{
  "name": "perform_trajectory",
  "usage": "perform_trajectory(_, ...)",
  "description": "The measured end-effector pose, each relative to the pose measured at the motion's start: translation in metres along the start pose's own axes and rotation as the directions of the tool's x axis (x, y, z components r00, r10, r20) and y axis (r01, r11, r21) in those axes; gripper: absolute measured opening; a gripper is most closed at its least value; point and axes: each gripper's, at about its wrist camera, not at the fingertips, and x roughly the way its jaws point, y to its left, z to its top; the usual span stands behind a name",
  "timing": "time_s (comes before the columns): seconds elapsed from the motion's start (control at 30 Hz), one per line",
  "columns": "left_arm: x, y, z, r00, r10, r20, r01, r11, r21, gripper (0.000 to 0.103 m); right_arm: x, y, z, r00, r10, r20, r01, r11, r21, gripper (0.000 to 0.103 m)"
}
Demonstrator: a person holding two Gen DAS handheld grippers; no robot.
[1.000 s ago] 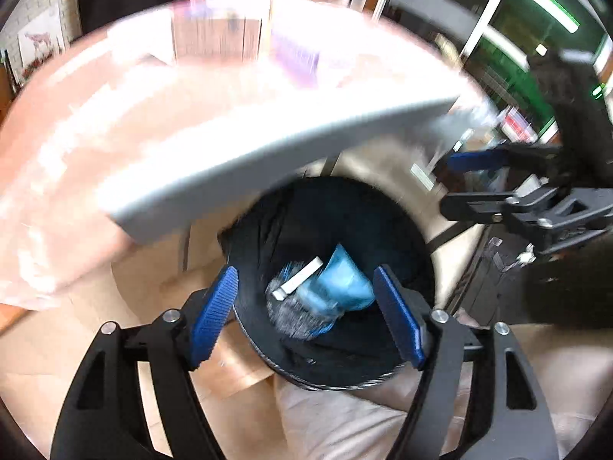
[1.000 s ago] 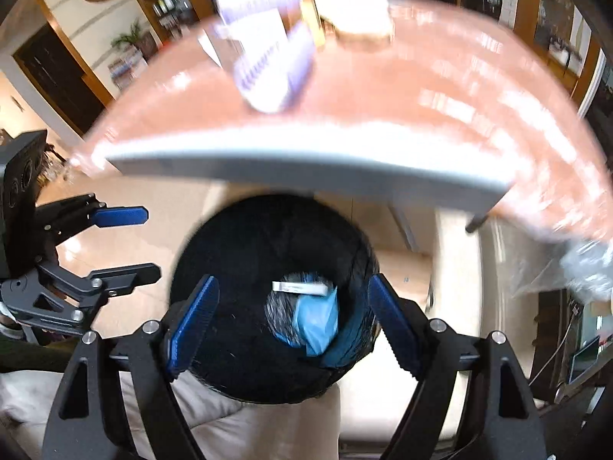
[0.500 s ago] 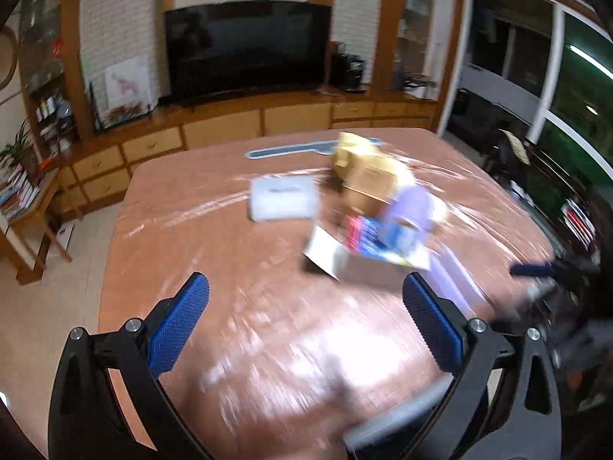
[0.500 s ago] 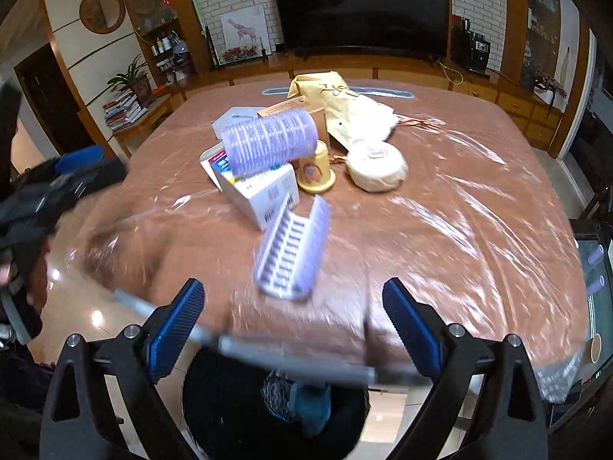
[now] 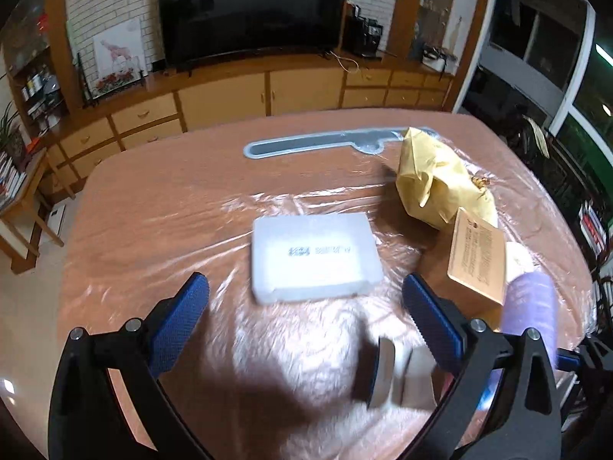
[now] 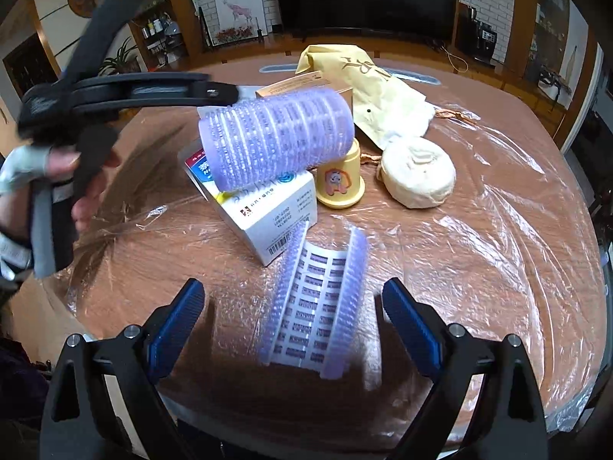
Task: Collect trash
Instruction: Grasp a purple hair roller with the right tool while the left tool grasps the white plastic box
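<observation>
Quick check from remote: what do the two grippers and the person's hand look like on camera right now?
Both grippers look alike. The left gripper and right gripper have black angular frames with silver bolts at the joints and two fingers faced with blue ridged pads. No cables or markings show. In the right wrist view, the hand on the left gripper's black handle is bare-fingered, with light grey fabric at the fingers and wrist.

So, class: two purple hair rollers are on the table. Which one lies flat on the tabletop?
The split-open roller between the right tongs lies flat on the table. The whole cylindrical roller rests up on the white box.
</observation>
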Motion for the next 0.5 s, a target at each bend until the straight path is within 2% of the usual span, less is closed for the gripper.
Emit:
perform_trajectory(0.2, 0.023, 0.001, 0.007, 0.999, -0.012, -0.051, 0.012, 1.0, 0.014, 0.101, 0.008, -0.007, 0.005, 1.0, 0.02, -0.014, -0.019, 0.999, 0.03, 0.09)
perform_trajectory(0.33, 0.027, 0.001, 0.008, 0.999, -0.016, -0.035, 0.017, 0.999, 0.028, 0.1, 0.012, -0.014, 0.009, 1.0, 0.027, -0.012, -0.026, 0.998, 0.05, 0.074)
perform_trajectory(0.43, 0.029, 0.0, 0.008, 0.999, -0.03, -0.035, 0.032, 0.999, 0.041, 0.086, 0.01, -0.017, 0.011, 0.999, 0.034, -0.005, -0.034, 0.998, 0.058, 0.052)
perform_trajectory(0.47, 0.029, -0.001, 0.008, 0.999, -0.03, -0.028, 0.031, 0.998, 0.046, 0.086, 0.011, -0.019, 0.012, 1.0, 0.028, -0.005, -0.028, 0.998, 0.059, 0.045)
perform_trajectory(0.5, 0.028, -0.001, 0.006, 0.999, -0.03, -0.022, 0.032, 0.998, 0.054, 0.086, 0.011, -0.02, 0.013, 1.0, 0.023, -0.006, -0.023, 0.998, 0.053, 0.043)
